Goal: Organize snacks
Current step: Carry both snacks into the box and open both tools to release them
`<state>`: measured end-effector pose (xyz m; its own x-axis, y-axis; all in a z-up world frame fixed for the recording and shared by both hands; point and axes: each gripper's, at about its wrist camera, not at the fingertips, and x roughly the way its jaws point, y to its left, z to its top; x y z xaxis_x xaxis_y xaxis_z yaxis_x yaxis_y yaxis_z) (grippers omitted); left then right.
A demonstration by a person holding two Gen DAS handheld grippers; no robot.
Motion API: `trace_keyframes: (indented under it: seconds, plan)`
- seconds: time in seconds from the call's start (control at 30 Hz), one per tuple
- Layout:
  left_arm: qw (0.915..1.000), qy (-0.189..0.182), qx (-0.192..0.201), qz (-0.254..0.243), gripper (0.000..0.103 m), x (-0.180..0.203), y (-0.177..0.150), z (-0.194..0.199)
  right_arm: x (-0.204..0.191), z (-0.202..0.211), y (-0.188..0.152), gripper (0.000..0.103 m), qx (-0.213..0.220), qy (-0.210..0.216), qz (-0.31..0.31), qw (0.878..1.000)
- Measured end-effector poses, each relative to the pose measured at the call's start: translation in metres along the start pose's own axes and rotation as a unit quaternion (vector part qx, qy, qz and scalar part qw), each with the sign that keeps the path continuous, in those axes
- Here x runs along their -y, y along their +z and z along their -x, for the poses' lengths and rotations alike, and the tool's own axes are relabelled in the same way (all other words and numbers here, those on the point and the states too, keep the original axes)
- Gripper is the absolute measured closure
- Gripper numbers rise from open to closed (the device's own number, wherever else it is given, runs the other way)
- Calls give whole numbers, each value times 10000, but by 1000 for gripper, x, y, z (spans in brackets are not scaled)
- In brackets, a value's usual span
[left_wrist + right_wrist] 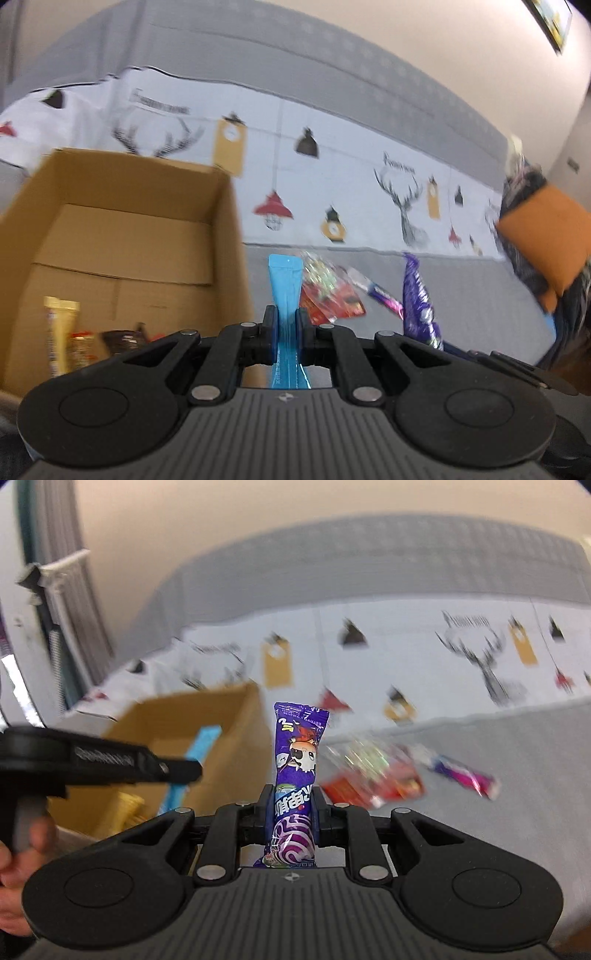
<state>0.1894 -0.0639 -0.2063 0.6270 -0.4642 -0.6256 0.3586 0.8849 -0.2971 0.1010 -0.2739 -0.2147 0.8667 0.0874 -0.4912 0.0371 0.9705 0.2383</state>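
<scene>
Left gripper (286, 325): fingers pinched on a blue packet (283, 291), which stands upright between them, its top edge well above the fingertips. From the right wrist view the same packet shows as a blue strip in front of the box (201, 746), with the left gripper seen side-on at the left edge, a hand (14, 853) on its grip.

Right gripper (293, 805): fingers clamped on a purple packet (297, 760) with a cartoon figure, held upright. In the left view this packet appears to the right of the blue one (419, 295).

Open cardboard box (122, 236) sits on the grey sofa (461, 295), left of both grippers. Inside, near its front, lie a gold-wrapped bar (61, 332) and some darker packets; their details are blurred.

Loose snacks remain on the sofa seat beyond the grippers: a red packet (332, 302) with a shiny one partly over it, and a pink-and-purple bar (382, 295) just beside them.

A white cloth (332, 173) printed with antlers and lamps drapes the sofa back. An orange cushion (550, 240) lies at the right end.
</scene>
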Motion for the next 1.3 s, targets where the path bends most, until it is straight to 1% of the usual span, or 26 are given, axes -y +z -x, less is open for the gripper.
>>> trace_keyframes:
  seconds: [0.07, 0.13, 0.17, 0.23, 0.33, 0.43, 0.6, 0.8, 0.87, 0.97, 1.03, 1.1, 1.23, 1.3]
  plan:
    - [9999, 66, 155, -16, 93, -9, 5, 15, -18, 3, 11, 83, 132, 41, -90, 9999]
    - [9994, 161, 264, -162, 93, -17, 9, 29, -40, 3, 20, 83, 152, -74, -253, 9995]
    - [9992, 194, 285, -184, 93, -23, 12, 35, -51, 2, 23, 83, 153, -72, -223, 9996]
    - [9990, 288, 273, -190, 93, -35, 17, 44, -79, -2, 29, 83, 109, -46, 31, 9999]
    - [9981, 549, 224, -159, 93, -52, 23, 49, -97, -5, 35, 83, 176, 159, 17, 9997]
    - [9967, 777, 189, -139, 93, -66, 26, 51, -105, -8, 34, 82, 196, 279, 86, 9994]
    - [9920, 1211, 289, -206, 93, -84, 27, 52, -111, -22, 25, 82, 44, 467, -98, 9989]
    - [9879, 1547, 48, -72, 93, -109, 16, 41, -129, -40, 19, 82, -98, 684, 98, 9976]
    - [9860, 1665, -98, -62, 93, -115, 14, 35, -135, -47, 19, 82, -157, 699, 209, 9972]
    - [9840, 1762, -267, -81, 92, -121, 11, 26, -140, -60, 19, 82, -280, 741, 206, 9966]
    - [9838, 1735, -420, -144, 92, -125, 7, 19, -145, -72, 16, 82, -393, 767, 229, 9960]
    - [9834, 1741, -499, -70, 92, -131, 2, 16, -148, -82, 10, 82, -520, 823, 246, 9949]
    - [9828, 1765, -540, 40, 92, -138, -3, 12, -159, -98, -3, 82, -714, 820, 491, 9929]
    - [9818, 1813, -568, -3, 92, -141, -5, 8, -161, -105, -7, 82, -789, 777, 515, 9925]
